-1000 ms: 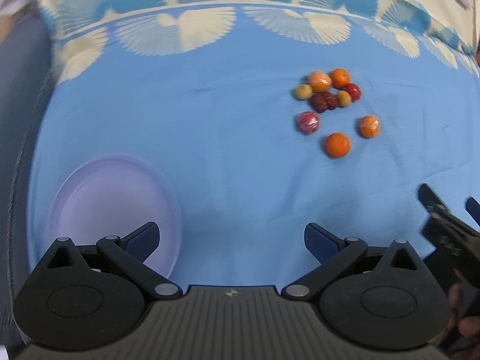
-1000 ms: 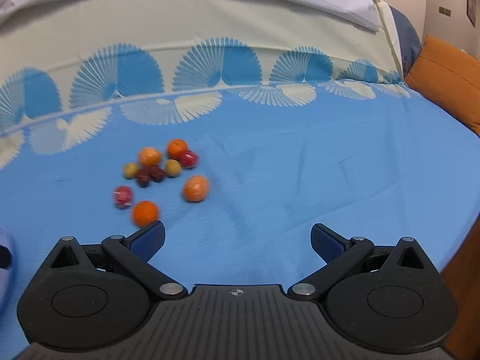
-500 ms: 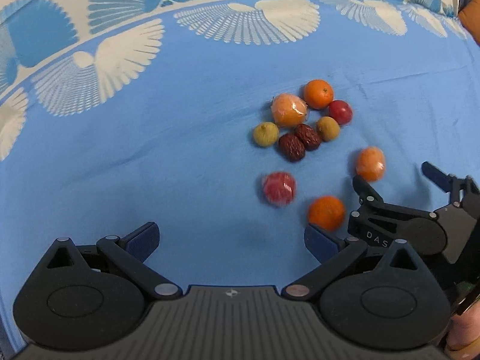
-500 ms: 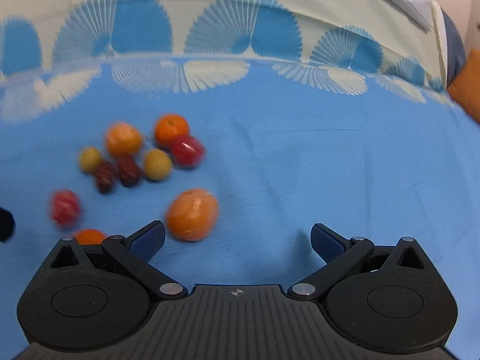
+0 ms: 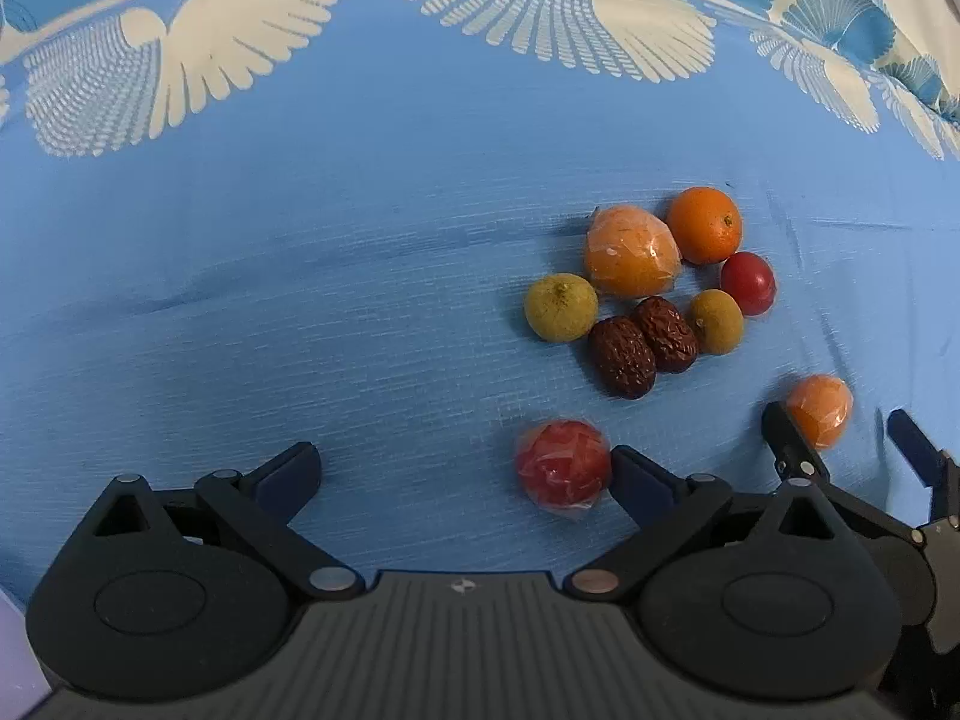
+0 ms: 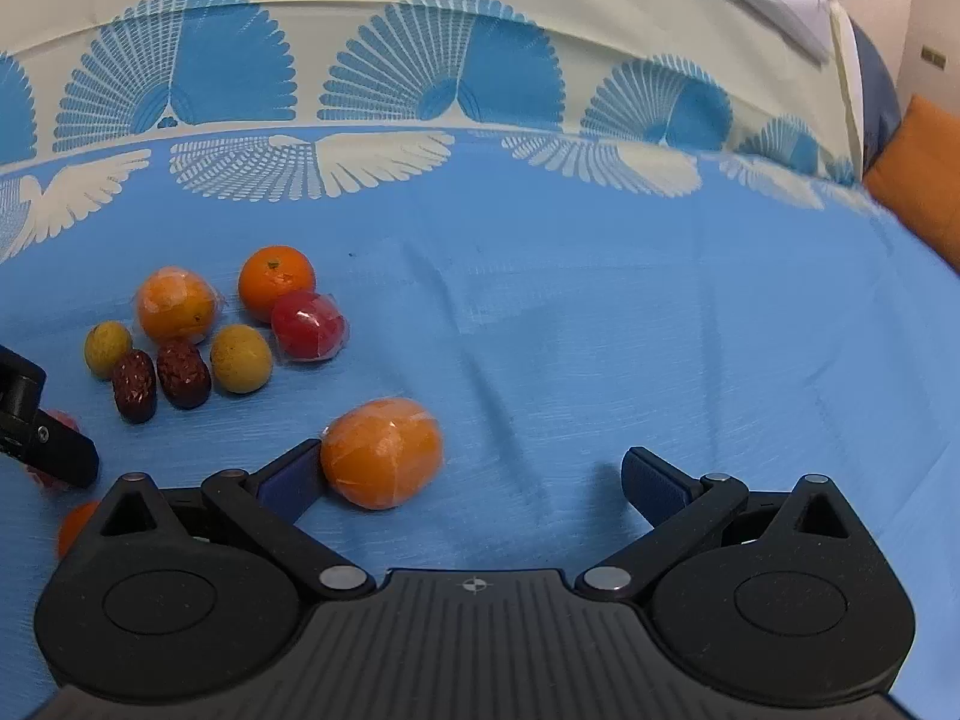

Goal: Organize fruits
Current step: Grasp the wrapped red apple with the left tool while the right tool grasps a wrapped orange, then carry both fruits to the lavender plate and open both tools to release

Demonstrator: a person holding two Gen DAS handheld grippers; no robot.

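Note:
Several small fruits lie on a blue cloth (image 5: 300,300). My left gripper (image 5: 465,471) is open; a wrapped red fruit (image 5: 563,470) sits just inside its right finger. My right gripper (image 6: 471,480) is open, also seen in the left wrist view (image 5: 846,432); a wrapped orange (image 6: 382,451) lies against its left finger, seen too in the left wrist view (image 5: 819,410). Beyond lie a cluster: a wrapped orange (image 5: 631,252), a bare orange (image 5: 705,225), a red fruit (image 5: 747,283), two yellow-green fruits (image 5: 561,307), two brown dates (image 5: 642,345).
A lilac plate edge (image 5: 15,660) shows at the bottom left of the left wrist view. Another orange (image 6: 75,525) peeks out beside my right gripper's left side. An orange cushion (image 6: 918,180) lies at the far right. The cloth has a cream fan-patterned border (image 6: 420,30).
Both grippers have moved forward and down toward the fruits. The red wrapped fruit now sits by the left gripper's right finger, and the wrapped orange by the right gripper's left finger.

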